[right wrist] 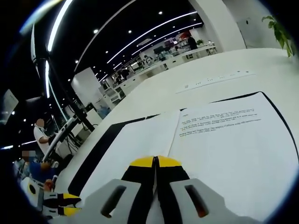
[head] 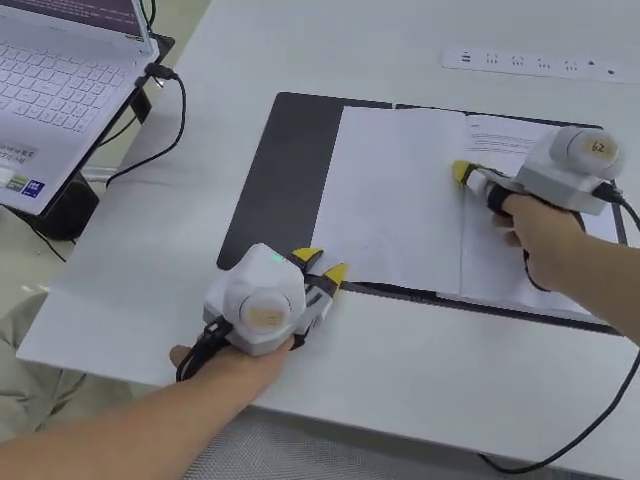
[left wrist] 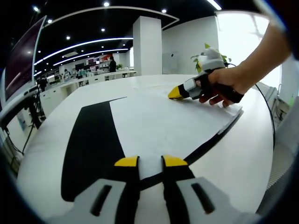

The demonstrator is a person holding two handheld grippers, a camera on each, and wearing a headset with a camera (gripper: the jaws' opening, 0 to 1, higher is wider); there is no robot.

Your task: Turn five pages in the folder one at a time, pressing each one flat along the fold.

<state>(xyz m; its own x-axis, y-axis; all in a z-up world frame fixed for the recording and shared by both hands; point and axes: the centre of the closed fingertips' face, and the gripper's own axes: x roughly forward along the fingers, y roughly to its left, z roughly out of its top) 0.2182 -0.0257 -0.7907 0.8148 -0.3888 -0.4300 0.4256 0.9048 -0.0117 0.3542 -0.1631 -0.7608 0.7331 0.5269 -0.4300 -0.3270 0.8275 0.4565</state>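
Note:
A black folder [head: 283,180] lies open on the white table, a blank white page [head: 395,195] turned to the left and a printed page [head: 505,140] on the right. My right gripper [head: 463,172] is shut, its yellow tips resting down on the fold between the two pages [right wrist: 155,161]. My left gripper [head: 322,264] is open at the near edge of the blank page [left wrist: 159,126], its jaws a little apart with the page's edge and the folder's rim [left wrist: 91,149] between them [left wrist: 150,161]. The right gripper [left wrist: 177,92] shows across the page.
A white laptop [head: 60,90] on a dark stand sits at the far left, its black cable [head: 168,125] trailing toward the folder. A white power strip [head: 540,63] lies at the back right. The table's near edge runs just below my left hand.

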